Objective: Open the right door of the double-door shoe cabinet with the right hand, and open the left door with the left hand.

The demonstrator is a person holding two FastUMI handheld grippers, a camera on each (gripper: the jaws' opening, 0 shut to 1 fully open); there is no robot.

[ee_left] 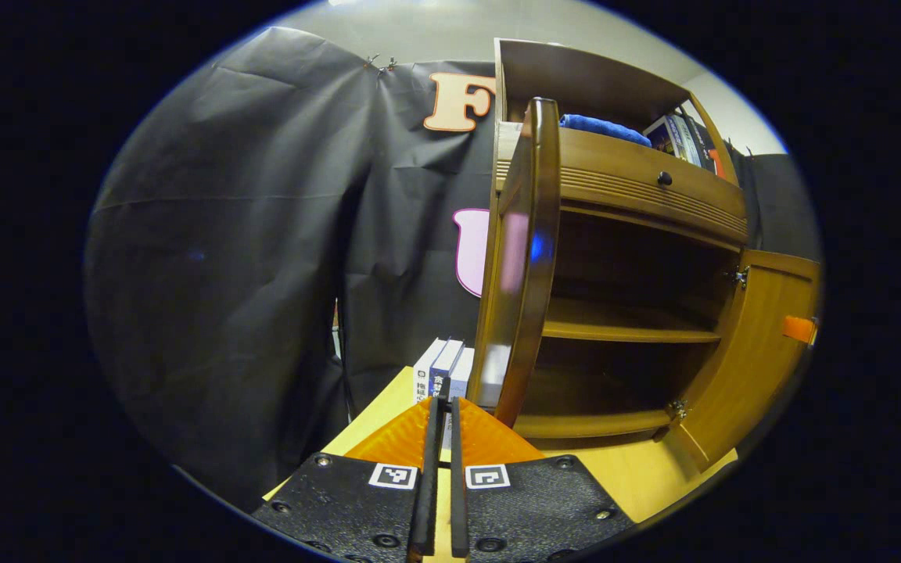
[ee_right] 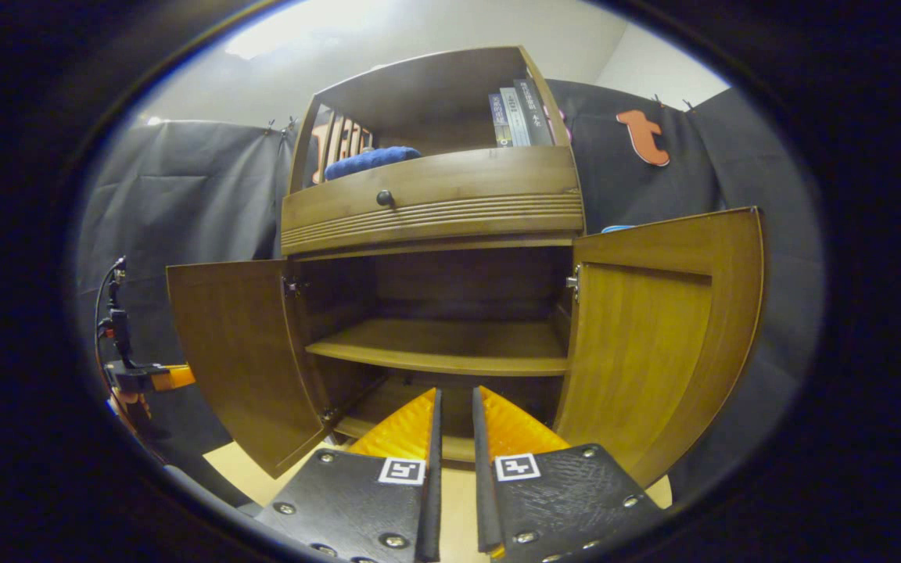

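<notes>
Double-door shoe cabinet (ee_right: 435,203) on pale bench (ee_right: 247,469), shown from both gripper views. Both doors swung wide: left door (ee_right: 243,352) and right door (ee_right: 658,328) standing out from the frame, so task judged complete (nothing left but withdrawal). Counted, largest first: one cabinet, two doors, two inner shelves (ee_right: 443,348), one drawer (ee_right: 431,199) with one knob (ee_right: 385,198). Left gripper (ee_left: 444,407) just beside left door's edge, jaws nearly closed, empty. Right gripper (ee_right: 454,403) facing the interior, jaws slightly parted, empty.
</notes>
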